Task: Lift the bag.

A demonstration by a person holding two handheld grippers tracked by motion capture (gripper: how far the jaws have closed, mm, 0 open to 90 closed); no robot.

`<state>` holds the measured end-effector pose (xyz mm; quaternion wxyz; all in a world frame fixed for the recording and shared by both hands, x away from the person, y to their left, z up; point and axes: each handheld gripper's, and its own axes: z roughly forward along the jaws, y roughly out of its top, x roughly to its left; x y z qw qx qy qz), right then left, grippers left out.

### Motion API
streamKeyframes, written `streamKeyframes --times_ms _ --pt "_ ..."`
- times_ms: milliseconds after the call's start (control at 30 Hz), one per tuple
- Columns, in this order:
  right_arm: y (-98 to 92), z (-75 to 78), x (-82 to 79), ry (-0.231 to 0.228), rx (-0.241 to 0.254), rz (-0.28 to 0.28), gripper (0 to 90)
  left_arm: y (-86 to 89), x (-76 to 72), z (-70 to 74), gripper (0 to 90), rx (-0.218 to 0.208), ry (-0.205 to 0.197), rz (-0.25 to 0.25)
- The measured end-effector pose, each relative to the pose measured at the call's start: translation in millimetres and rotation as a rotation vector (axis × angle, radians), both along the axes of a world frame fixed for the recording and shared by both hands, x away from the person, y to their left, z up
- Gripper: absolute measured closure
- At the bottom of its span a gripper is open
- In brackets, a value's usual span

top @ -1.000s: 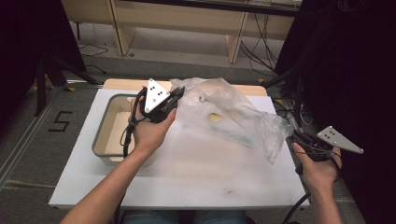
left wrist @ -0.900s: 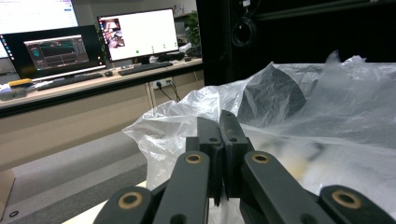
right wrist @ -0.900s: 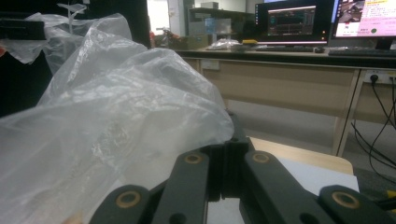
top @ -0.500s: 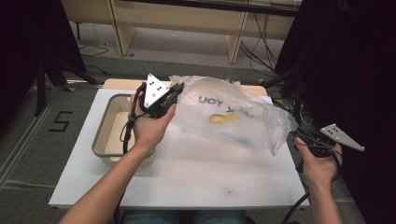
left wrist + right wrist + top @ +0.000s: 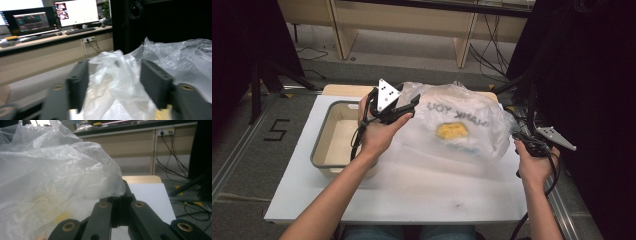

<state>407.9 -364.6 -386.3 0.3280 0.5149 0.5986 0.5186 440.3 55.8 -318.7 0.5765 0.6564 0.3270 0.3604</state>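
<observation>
A clear plastic bag (image 5: 462, 120) printed with "THANK YOU" lies crumpled on the white table (image 5: 412, 185), with a yellow lump (image 5: 452, 131) inside it. My left gripper (image 5: 409, 107) is at the bag's left end. Its jaws have just been opening and now stand wide, with a bunch of the bag (image 5: 112, 82) loose between them and my left gripper (image 5: 112, 67) not pressing on it. At the bag's right end my right gripper (image 5: 518, 137) is shut. In the right gripper view the bag's edge (image 5: 100, 180) runs into the tips of my right gripper (image 5: 123, 195).
A beige tub with a grey rim (image 5: 324, 135) stands on the table to the left of the left hand. The table's right edge lies just beyond the right hand, with cables (image 5: 492, 60) and dark stands past it. Desks with monitors (image 5: 75, 12) stand far behind.
The left jaws have opened around the bag's bunched end. The bag has sunk and spread on the table, and the yellow lump has shifted. The right hand has come lower and slightly left.
</observation>
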Motion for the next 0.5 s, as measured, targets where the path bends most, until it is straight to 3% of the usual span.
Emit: streamKeyframes --times_ms 200,367,500 --pt "1.1 -8.4 8.1 0.046 -0.001 -0.048 90.0 3.7 -4.7 -0.9 28.9 0.008 0.001 0.018" --pt "0.5 -14.1 12.8 0.079 -0.008 -0.072 90.0 9.2 -8.3 -9.6 28.6 -0.016 0.046 0.001" --pt "-0.3 -18.7 16.5 0.102 -0.018 -0.096 90.0 14.5 -11.3 -22.7 28.3 -0.012 0.080 -0.007"
